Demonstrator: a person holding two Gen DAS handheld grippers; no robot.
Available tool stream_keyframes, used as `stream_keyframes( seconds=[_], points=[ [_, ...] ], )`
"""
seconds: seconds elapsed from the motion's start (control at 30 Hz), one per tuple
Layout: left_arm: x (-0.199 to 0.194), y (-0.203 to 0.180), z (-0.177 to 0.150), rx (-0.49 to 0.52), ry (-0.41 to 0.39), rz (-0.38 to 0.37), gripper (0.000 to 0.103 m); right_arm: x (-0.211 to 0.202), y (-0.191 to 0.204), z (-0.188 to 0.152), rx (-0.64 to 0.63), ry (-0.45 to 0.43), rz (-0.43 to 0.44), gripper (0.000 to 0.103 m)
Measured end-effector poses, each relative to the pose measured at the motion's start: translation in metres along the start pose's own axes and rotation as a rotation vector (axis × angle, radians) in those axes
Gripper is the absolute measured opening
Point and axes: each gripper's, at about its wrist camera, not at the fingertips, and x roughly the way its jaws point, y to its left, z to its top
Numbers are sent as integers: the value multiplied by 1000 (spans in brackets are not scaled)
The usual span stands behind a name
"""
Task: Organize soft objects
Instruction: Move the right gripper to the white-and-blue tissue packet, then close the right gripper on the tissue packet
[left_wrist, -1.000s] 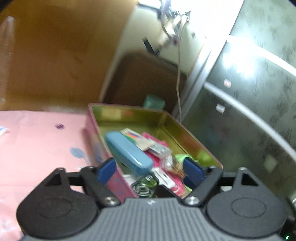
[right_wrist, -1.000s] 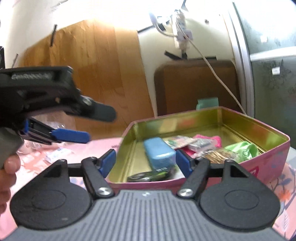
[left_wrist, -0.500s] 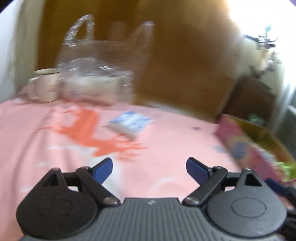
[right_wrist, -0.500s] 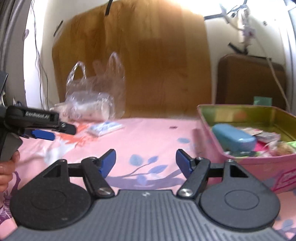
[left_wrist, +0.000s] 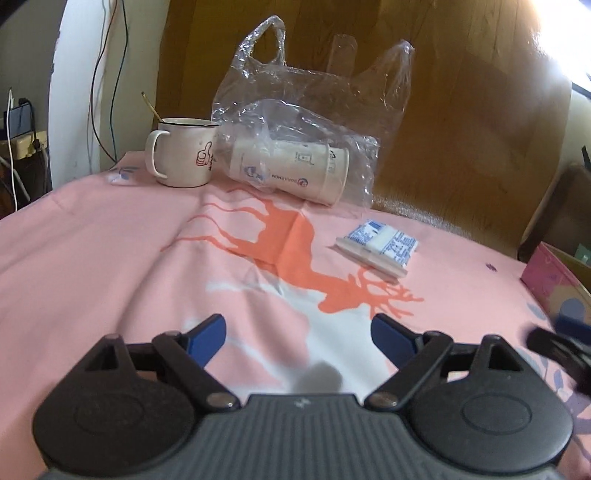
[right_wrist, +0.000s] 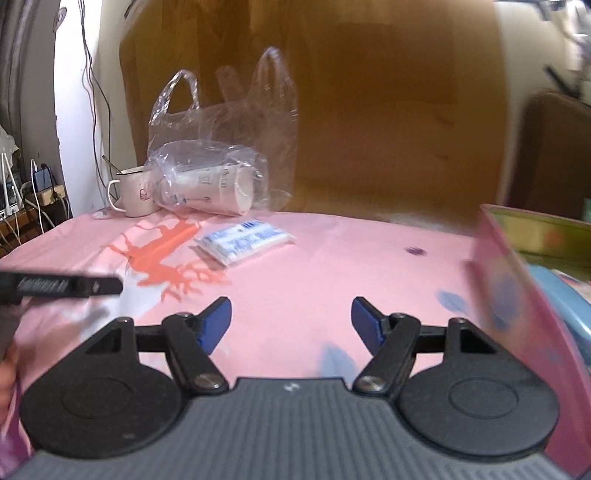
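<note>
Cloth: pink, with an orange deer print; it covers all the surface I work over.
Bag: clear plastic, at 12 o'clock in my left view, slumped over a white paper cup lying on its side.
Tin: pink outside, gold inside, at 3 o'clock in my right view, blurred; a blue case shows inside it.
Mug: white, upright, just beside the bag, a stick poking out.
Packet: soft blue-and-white tissue pack, flat on the cloth at 1 o'clock in my left view, apart from both grippers.
Left gripper: I see its fingers spread wide, nothing between.
Right gripper: likewise spread, empty.
</note>
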Motion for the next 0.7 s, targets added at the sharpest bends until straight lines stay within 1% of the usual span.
stream_keyframes(
  seconds=[0.03,0.07,0.1,0.23,0.3,0.43,0.47,0.5,0.53,0.63,0.7],
  points=[
    [-2,1,0,-8,-11,1,90,14,4,8,8,8,11,82],
    [-4,3,-1,-17,-22,1,90,28,8,15,21,14,17,88],
    [-5,4,-1,-27,-35,-3,91,41,12,22,34,19,19,89],
    [-8,13,2,-76,-73,-12,94,98,27,47,129,82,16,92],
    [-6,18,3,-105,-69,-22,94,127,32,57,188,130,-16,92],
    [-5,24,5,-141,-62,-47,95,165,27,67,334,195,-57,92],
    [-4,24,5,-144,-61,-50,95,170,26,68,361,201,-70,94],
    [-3,24,5,-147,-60,-53,95,174,27,69,358,189,-80,97],
    [-3,24,4,-151,-60,-56,95,178,30,70,333,197,-89,97],
    [-2,27,5,-169,-55,-64,95,182,48,64,165,208,-113,100],
    [-2,29,5,-183,-51,-67,95,180,54,64,116,218,-94,96]
  ],
)
